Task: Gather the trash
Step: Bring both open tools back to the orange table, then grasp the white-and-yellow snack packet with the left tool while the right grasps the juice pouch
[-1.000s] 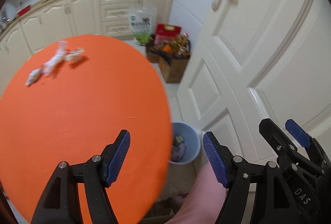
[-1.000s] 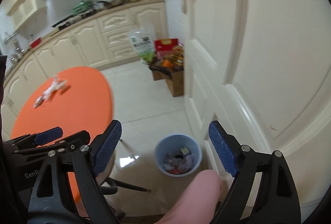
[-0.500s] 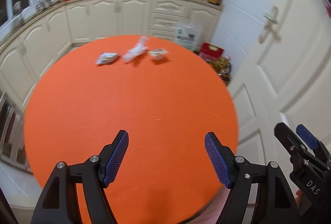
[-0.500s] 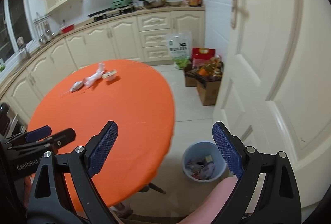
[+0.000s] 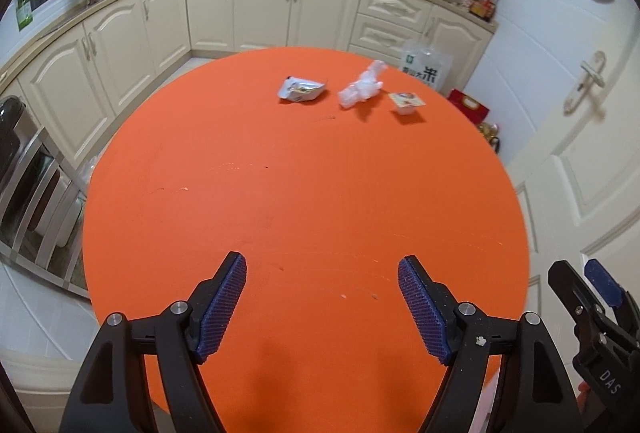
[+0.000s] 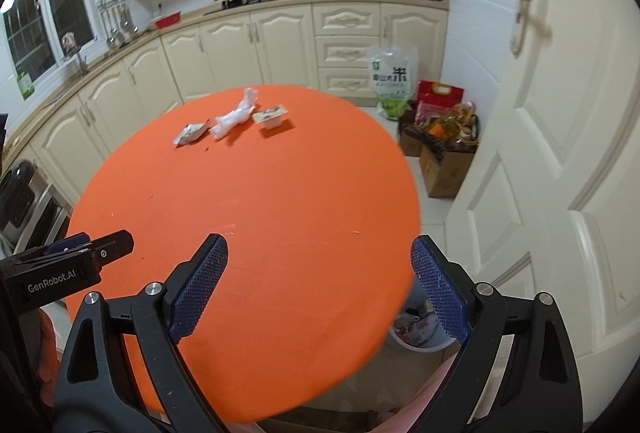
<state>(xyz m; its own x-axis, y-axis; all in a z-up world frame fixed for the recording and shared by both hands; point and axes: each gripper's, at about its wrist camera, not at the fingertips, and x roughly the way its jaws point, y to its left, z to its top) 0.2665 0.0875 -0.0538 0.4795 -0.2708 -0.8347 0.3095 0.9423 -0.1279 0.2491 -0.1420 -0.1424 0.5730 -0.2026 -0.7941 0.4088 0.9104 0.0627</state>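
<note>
Both jaws wide, nothing held: left gripper [image 5: 322, 307], "DAS" on neighbour; right gripper [image 6: 320, 287], "GenRobot.AI" on neighbour. On far side of round orange table [image 5: 304, 201]: silver snack wrapper [image 5: 300, 89], crumpled clear plastic [image 5: 362, 87], small white cup [image 5: 407, 101]. Blue bin [image 6: 420, 329] on floor under table edge, partly hidden

"GenRobot.AI" on left claw [image 6: 80, 253]; "DAS" on right claw [image 5: 592, 297]
</note>
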